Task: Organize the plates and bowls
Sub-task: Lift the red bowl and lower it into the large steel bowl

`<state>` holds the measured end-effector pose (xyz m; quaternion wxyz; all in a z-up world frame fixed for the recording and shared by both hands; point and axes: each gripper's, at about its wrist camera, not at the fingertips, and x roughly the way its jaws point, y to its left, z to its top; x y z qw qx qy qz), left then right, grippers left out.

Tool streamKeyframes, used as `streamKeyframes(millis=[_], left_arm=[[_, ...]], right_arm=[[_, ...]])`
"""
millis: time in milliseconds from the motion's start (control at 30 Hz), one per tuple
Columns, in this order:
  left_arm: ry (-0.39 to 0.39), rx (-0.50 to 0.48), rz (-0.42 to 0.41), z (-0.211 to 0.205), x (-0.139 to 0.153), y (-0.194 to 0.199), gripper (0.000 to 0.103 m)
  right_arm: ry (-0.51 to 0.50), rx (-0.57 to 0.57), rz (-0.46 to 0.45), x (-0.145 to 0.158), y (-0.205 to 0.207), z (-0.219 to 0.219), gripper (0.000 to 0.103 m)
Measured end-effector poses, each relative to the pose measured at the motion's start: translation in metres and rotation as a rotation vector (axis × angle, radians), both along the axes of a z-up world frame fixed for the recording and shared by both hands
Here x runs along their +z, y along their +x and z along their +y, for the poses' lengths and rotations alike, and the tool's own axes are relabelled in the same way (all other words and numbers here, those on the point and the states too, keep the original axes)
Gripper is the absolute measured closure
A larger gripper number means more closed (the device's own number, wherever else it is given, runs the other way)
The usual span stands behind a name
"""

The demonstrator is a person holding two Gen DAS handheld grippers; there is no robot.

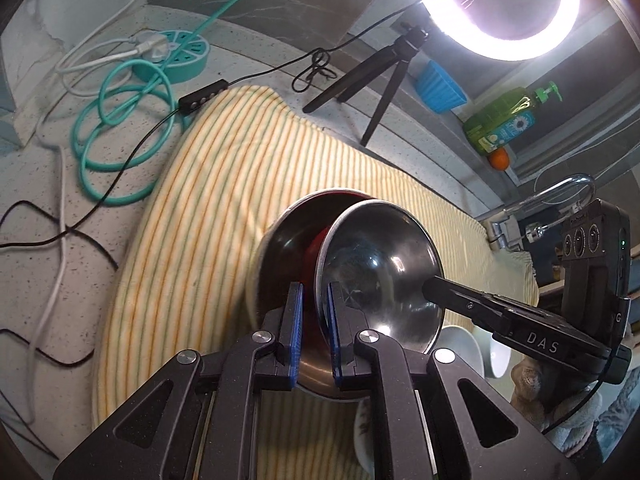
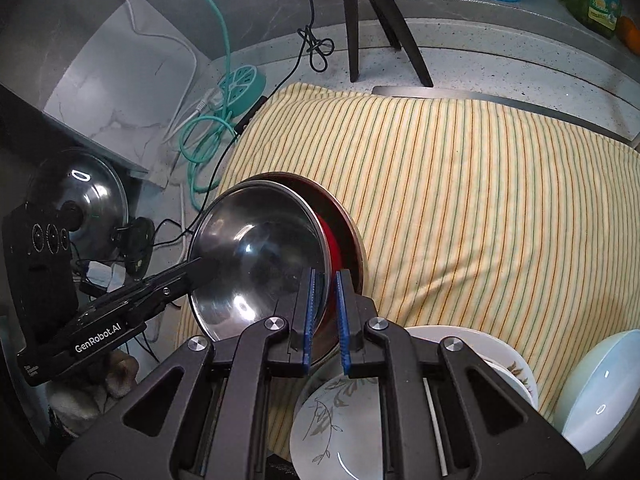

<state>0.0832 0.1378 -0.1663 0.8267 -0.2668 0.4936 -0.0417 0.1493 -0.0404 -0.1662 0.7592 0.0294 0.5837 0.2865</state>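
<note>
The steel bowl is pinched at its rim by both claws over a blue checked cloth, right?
Not quite. The steel bowl is pinched by the left claw and the right claw, but the cloth is yellow striped, as the right wrist view shows.

Left gripper (image 1: 315, 332) and right gripper (image 2: 325, 316) face each other, blue-padded fingers (image 1: 296, 334) narrowly parted, each pinching a rim.

Steel bowl (image 2: 256, 256), tilted, is clamped at its rim by right gripper (image 2: 325, 316) and left gripper (image 2: 200, 266); red-lined bowl (image 2: 340, 224) behind; striped cloth (image 2: 480, 200) beneath; floral plate (image 2: 340, 420) nearby.
</note>
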Motion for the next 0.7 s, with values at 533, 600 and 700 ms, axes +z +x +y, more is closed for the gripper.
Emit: streamKeyframes(millis=[533,600,700], left_arm=[[0.056,-0.027,0.025,-0.001,-0.007,0.006,0.093],[0.06,-0.035,0.027,-0.002,-0.006,0.006,0.093],[0.059,-0.042,0.028,-0.002,-0.006,0.006,0.093]], right_arm=[[-0.094,0.018,-0.02,-0.015,0.005,0.02,0.092],[-0.095,0.02,-0.018,-0.015,0.005,0.02,0.092],[-0.092,0.022,-0.01,-0.016,0.006,0.019,0.09]])
